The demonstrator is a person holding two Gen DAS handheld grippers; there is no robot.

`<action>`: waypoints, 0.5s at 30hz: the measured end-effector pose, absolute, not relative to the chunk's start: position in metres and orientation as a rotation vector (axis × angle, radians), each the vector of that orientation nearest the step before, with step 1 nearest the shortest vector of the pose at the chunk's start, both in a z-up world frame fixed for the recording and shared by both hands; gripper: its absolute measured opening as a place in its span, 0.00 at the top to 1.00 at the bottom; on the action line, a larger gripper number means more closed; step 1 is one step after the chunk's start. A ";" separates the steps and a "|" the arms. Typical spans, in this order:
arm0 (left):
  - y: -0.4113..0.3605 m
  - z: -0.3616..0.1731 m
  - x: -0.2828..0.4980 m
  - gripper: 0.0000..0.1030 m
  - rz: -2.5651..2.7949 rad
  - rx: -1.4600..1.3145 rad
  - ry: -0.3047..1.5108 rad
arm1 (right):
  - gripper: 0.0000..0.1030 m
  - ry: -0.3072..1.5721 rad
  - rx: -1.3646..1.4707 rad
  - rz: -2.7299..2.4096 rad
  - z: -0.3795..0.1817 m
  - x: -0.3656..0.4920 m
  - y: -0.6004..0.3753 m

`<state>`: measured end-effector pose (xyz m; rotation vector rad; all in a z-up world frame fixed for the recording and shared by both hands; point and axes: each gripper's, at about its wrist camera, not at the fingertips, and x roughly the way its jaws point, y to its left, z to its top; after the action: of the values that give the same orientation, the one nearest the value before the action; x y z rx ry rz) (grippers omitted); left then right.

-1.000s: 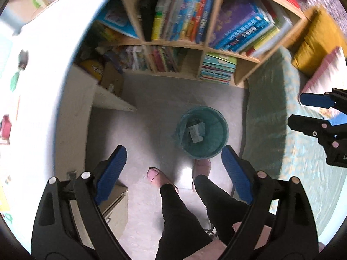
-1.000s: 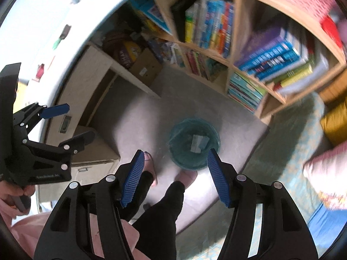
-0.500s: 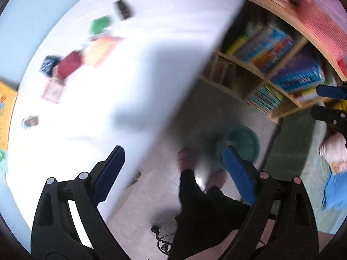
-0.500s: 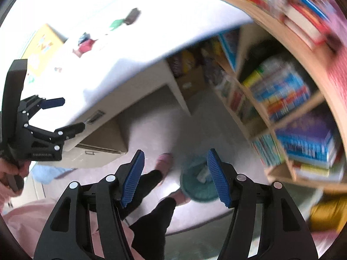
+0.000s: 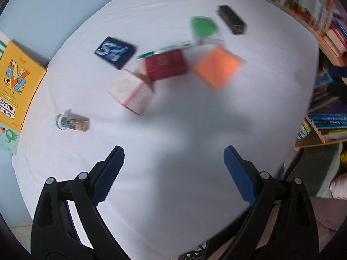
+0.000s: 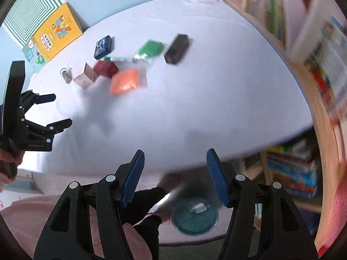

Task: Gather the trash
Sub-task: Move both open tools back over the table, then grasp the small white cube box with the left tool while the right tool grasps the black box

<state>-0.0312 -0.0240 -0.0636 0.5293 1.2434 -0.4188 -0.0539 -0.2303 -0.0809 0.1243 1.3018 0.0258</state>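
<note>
**Both grippers empty above a table strewn with trash**

A white table (image 5: 195, 130) fills both views. Only the right wrist view shows the teal bin (image 6: 194, 216) on the floor below the table's near edge, with scraps inside. A yellow book (image 5: 15, 86) lies at the far left; its print is too blurred to read. The trash clusters mid-table: an orange packet (image 5: 218, 66), a dark red box (image 5: 166, 65), a pink-edged white box (image 5: 130, 93), a green packet (image 5: 203, 26), a navy box (image 5: 115, 52) with a white emblem, and a black box (image 5: 232, 19) whose long axis runs diagonally. A small cup (image 5: 72, 122) lies on its side, rim leftward. The left gripper (image 5: 173, 173) gapes wide, the right gripper (image 6: 174, 177) half-spread; neither holds anything.
</note>
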 end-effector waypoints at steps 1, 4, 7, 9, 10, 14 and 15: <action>-0.019 -0.065 -0.022 0.12 -0.406 0.523 1.249 | 0.41 1.307 0.114 0.030 -0.083 -0.043 -0.229; -0.009 -0.068 -0.004 0.12 -0.386 0.505 1.261 | 0.41 1.327 0.099 0.045 -0.090 -0.010 -0.226; 0.001 -0.076 0.017 0.12 -0.375 0.483 1.295 | 0.41 1.350 0.076 0.066 -0.097 0.019 -0.222; 0.006 -0.080 0.028 0.12 -0.370 0.487 1.307 | 0.41 1.364 0.067 0.080 -0.102 0.035 -0.221; 0.008 -0.083 0.033 0.12 -0.376 0.487 1.314 | 0.41 1.371 0.060 0.083 -0.104 0.042 -0.221; 0.011 -0.090 0.051 0.11 -0.386 0.489 1.332 | 0.41 1.389 0.055 0.084 -0.113 0.070 -0.220; 0.012 -0.092 0.054 0.11 -0.391 0.489 1.338 | 0.41 1.397 0.058 0.081 -0.117 0.077 -0.221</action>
<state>0.0541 0.0117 -0.0917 0.4885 1.3378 -0.3907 0.0766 -0.2209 -0.1166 0.0578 1.3970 0.0815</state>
